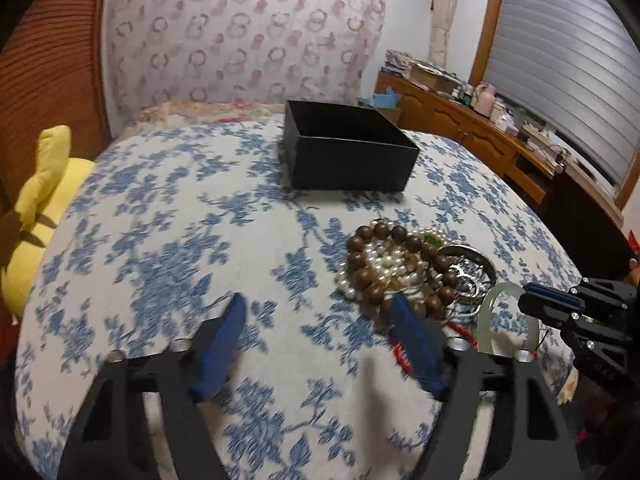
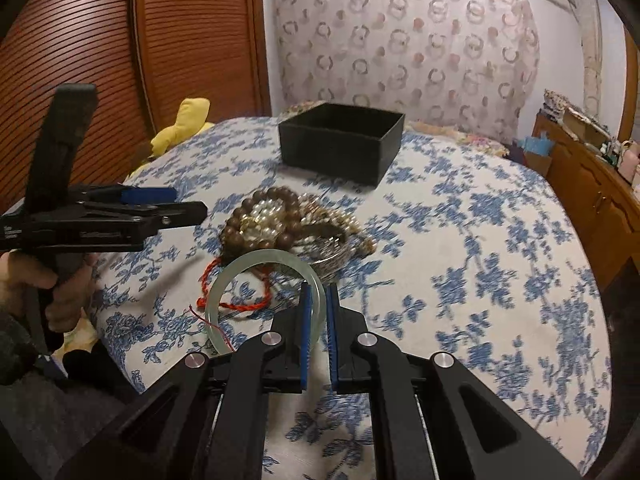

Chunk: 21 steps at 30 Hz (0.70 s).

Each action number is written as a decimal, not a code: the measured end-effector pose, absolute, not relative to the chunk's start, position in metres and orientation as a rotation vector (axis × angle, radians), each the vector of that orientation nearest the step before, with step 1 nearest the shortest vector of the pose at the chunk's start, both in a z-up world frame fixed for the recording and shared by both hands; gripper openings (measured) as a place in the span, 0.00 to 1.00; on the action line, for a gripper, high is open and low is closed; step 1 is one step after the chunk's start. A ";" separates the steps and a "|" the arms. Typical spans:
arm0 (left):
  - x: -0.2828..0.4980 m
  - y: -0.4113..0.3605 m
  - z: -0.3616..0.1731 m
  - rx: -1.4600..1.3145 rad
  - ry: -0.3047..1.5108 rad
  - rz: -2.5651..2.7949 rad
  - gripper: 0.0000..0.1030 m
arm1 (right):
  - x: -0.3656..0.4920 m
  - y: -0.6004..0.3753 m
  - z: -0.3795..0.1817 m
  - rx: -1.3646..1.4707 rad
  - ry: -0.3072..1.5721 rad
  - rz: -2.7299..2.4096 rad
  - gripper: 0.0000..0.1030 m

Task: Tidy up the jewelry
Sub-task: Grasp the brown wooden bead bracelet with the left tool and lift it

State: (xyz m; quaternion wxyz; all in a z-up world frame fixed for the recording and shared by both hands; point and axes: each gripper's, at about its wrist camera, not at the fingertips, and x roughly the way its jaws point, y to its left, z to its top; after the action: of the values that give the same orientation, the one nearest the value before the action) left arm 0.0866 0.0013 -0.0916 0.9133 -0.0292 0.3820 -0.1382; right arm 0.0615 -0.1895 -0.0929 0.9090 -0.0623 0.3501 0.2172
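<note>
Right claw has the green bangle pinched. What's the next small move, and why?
Probably lift the right claw straight up a little before heading for the black box. Its pads are closed on the rim of the green bangle, but the bangle's far side lies over the red cord beside the bead pile. A small lift should clear the cord without dragging it.

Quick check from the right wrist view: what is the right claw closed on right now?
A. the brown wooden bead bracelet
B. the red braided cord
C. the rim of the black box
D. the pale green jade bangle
D. The right claw has its blue pads pinched on the rim of the pale green jade bangle, while the brown bead bracelet, red cord and black box lie beyond it, untouched.
</note>
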 end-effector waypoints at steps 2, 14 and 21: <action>0.094 -0.002 -0.092 -0.069 0.798 -0.309 0.51 | 0.062 -0.193 -0.089 -0.126 0.709 0.441 0.08; 0.144 -0.021 -0.100 -0.108 0.881 -0.386 0.30 | 0.073 -0.206 -0.083 -0.116 0.677 0.400 0.08; 0.161 -0.022 -0.107 -0.142 0.923 -0.410 0.22 | 0.074 -0.208 -0.084 -0.113 0.677 0.398 0.08</action>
State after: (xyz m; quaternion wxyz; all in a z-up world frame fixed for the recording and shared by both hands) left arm 0.1608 -0.0219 -0.1071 0.8727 -0.0679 0.4419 -0.1962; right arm 0.0742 -0.2075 -0.0839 0.9222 -0.0549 0.3299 0.1940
